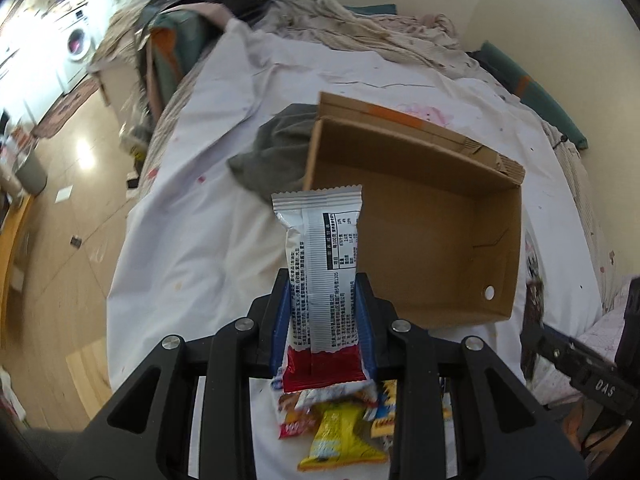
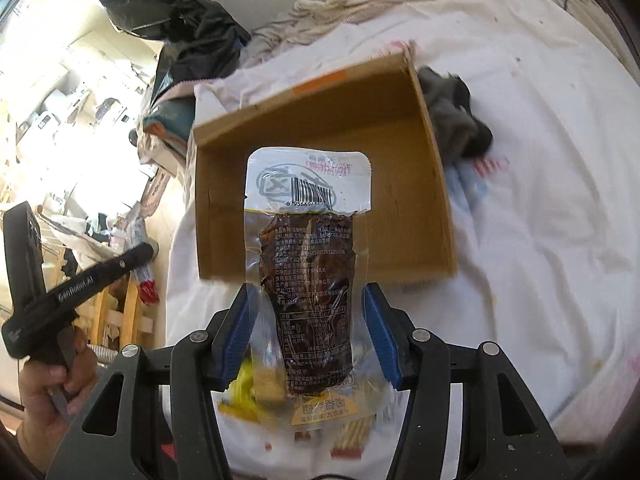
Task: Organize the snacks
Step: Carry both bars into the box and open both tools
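Note:
My left gripper (image 1: 323,280) is shut on a white and red snack bar wrapper (image 1: 320,272), held upright, printed back facing me, just short of an open cardboard box (image 1: 420,248) on the bed. My right gripper (image 2: 306,292) is shut on a clear pouch with a dark brown snack (image 2: 308,280), its white barcode top reaching over the same box (image 2: 320,128). The box looks empty inside. A pile of loose snack packets (image 1: 340,428) lies on the sheet below the left gripper and shows under the right one too (image 2: 248,396).
A white stained sheet (image 1: 192,240) covers the bed. A grey crumpled cloth (image 1: 276,152) lies against the box's far side. Blankets and a black bag are heaped at the head of the bed. The bed edge and wooden floor (image 1: 60,248) are to the left.

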Demonstrator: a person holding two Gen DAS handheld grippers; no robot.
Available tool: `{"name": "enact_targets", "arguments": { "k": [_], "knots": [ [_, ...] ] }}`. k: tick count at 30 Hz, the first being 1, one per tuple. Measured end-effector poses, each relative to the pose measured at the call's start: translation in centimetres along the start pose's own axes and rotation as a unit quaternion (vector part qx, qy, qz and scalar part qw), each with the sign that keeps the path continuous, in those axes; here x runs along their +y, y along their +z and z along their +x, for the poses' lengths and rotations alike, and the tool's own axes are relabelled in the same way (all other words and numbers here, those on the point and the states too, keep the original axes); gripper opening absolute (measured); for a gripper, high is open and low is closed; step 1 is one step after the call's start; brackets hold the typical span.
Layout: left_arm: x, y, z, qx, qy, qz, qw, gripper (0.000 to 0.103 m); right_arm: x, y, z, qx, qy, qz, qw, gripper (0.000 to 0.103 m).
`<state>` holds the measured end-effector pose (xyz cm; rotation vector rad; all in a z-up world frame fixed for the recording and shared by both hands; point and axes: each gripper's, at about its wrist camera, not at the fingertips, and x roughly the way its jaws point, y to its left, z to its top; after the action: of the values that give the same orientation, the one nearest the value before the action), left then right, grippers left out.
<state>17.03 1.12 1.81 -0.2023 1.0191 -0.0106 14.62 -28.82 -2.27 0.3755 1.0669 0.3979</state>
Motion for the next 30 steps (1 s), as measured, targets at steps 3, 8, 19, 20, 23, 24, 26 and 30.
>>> {"name": "enact_targets", "arguments": {
  "k": [3, 8, 19, 20, 23, 24, 26, 30],
  "knots": [
    [-1.2, 1.0, 1.2, 0.001, -0.001, 0.017, 0.9999, 0.026, 0.1, 1.6, 0.9, -0.011, 0.004, 0.0, 1.0, 0.056],
    [-3.1, 2.2, 3.4, -0.005, -0.001, 0.051, 0.9987, 0.026, 1.9, 4.1, 5.0, -0.027, 0.004, -0.002, 1.0, 0.056],
    [-4.8, 1.5, 8.4, -0.011, -0.004, 0.093, 0.9956, 0.026, 0.0, 4.7, 8.8, -0.021, -0.034, -0.009, 0.999, 0.057],
    [-4.8, 1.5, 8.6, -0.011, -0.005, 0.091, 0.9957, 0.026, -0.1, 4.8, 8.9, -0.021, -0.037, -0.009, 0.999, 0.057],
    [-4.9, 1.4, 9.1, -0.007, -0.006, 0.09, 0.9959, 0.026, 0.1, 4.9, 9.2, -0.024, -0.046, -0.013, 0.999, 0.057],
    [-4.9, 1.4, 9.2, -0.005, -0.007, 0.09, 0.996, 0.026, 0.2, 5.0, 9.3, -0.023, -0.046, -0.014, 0.999, 0.057],
    [-4.9, 1.4, 9.4, -0.002, -0.01, 0.085, 0.9963, 0.026, 0.3, 5.0, 9.7, -0.021, -0.047, -0.017, 0.999, 0.057],
    [-4.9, 1.3, 9.5, 0.004, -0.014, 0.083, 0.9965, 0.026, 0.4, 5.1, 10.2, -0.017, -0.045, -0.016, 0.999, 0.059]
  ]
}}
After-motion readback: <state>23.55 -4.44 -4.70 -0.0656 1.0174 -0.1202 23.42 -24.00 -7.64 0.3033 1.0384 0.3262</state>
